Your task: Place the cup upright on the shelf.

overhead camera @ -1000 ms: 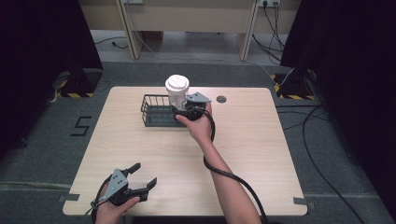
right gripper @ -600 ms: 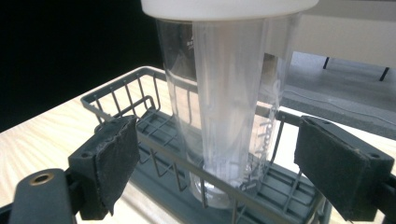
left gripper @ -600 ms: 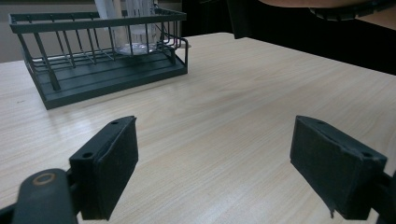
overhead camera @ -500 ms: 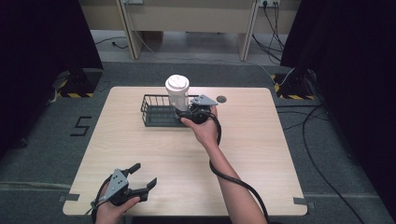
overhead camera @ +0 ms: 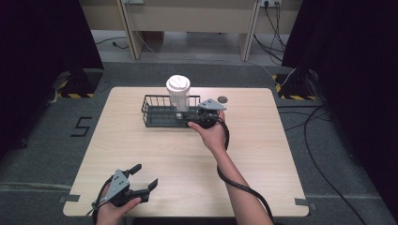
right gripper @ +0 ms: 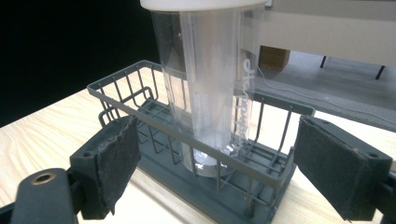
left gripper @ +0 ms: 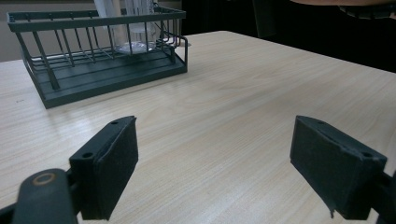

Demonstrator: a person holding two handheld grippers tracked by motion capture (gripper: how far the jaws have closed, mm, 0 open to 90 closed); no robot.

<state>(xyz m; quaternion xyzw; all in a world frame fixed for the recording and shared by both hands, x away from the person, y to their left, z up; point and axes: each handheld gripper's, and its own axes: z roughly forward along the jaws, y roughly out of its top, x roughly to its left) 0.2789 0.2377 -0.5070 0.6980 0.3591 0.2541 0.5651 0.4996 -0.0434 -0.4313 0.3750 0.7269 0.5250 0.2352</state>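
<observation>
Right gripper [right gripper: 217,156] backed off slightly toward 3 o'clock, jaws wide, released clear tumbler [overhead camera: 179,96] standing upright in wire basket [overhead camera: 152,116], 12 o'clock on table. Left gripper [overhead camera: 141,179] idle at 7 o'clock, jaws wide, empty.

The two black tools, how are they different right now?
The right tool is far across the light wooden table, right beside the dark wire basket holding the clear plastic tumbler with a white lid. The left tool sits at the near edge, facing bare wood. Both are open and hold nothing.
</observation>
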